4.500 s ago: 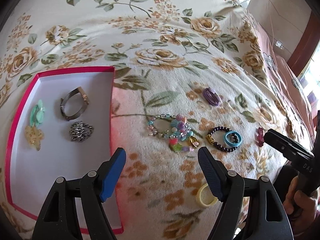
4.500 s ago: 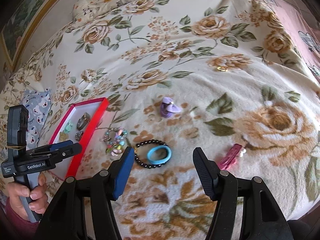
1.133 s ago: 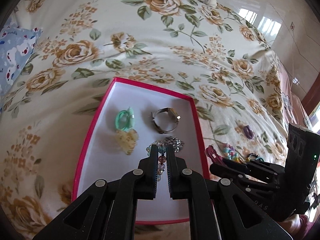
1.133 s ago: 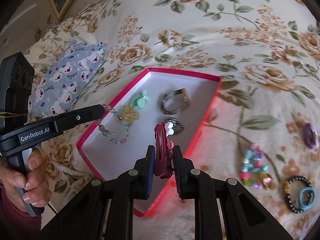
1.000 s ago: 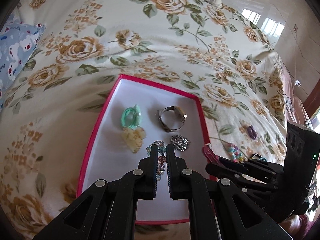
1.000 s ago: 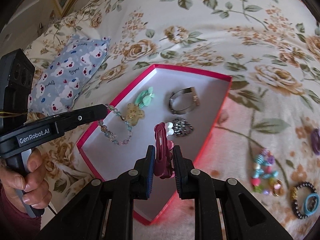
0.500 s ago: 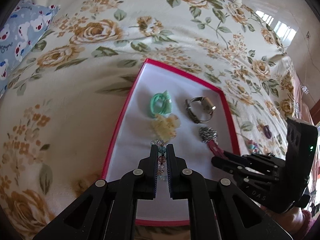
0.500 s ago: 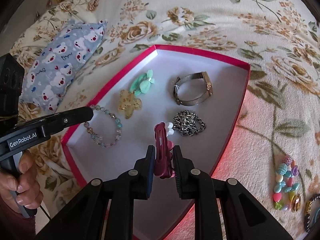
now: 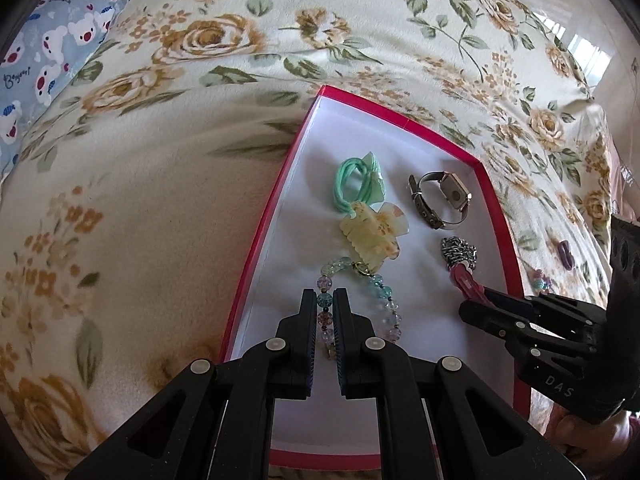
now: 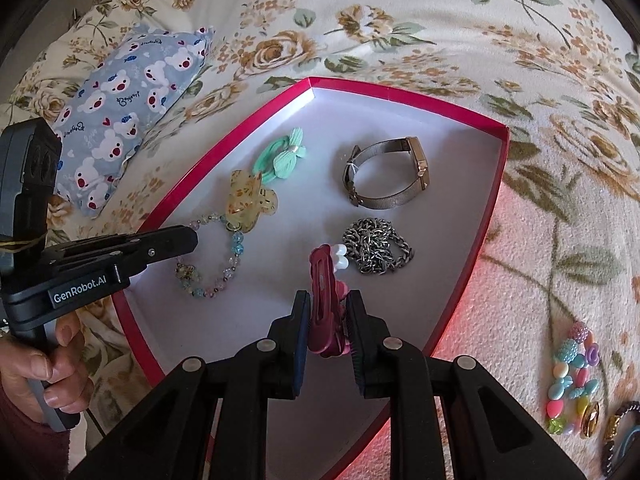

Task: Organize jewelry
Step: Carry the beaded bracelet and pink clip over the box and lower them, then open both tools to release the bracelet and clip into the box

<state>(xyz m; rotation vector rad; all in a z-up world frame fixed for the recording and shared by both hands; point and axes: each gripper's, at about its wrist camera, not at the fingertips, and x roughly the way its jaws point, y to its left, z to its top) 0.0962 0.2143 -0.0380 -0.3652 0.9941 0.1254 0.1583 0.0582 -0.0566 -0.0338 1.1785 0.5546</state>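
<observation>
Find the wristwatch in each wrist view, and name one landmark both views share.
Left wrist view: the wristwatch lies right of centre, in the red box's far right corner.
Right wrist view: the wristwatch lies above centre, near the box's far right corner.
Shared landmark: the green hair tie, left of the watch.

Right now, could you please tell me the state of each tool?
Left tool: closed on the beaded bracelet, over the red box.
Right tool: closed on the maroon hair clip.
</observation>
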